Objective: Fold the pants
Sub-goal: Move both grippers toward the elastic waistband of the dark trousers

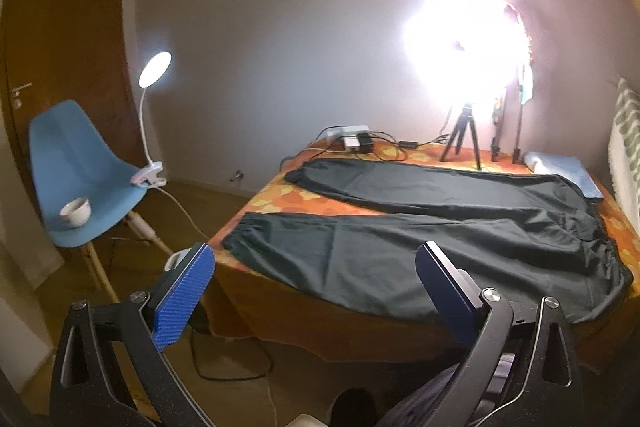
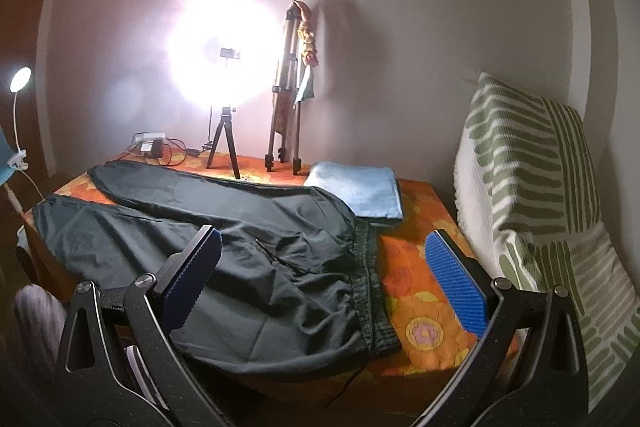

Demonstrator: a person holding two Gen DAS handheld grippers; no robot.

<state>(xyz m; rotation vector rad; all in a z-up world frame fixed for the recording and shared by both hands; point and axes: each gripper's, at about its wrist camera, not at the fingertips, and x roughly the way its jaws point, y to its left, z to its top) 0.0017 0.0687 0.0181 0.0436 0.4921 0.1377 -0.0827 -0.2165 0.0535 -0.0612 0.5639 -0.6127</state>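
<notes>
At my far left a chair (image 1: pixel 80 171) stands well off the bed (image 1: pixel 256 203). My left gripper (image 1: pixel 316 291) hangs wide and empty, short of the near edge, facing the cuff end. The pants (image 1: pixel 420 223) lie flat ahead of both grippers, legs spread, long axis running left to right: cuffs left, waistband (image 2: pixel 368 283) right. My right gripper (image 2: pixel 324 287), also wide and empty, frames that waistband and looks nearer the cloth.

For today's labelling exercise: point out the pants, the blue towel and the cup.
pants (image 2: pixel 240 259), right wrist view, on the seat fabric.
blue towel (image 2: pixel 360 193), right wrist view, on its top face.
cup (image 1: pixel 76 211), left wrist view, on its side.
</notes>
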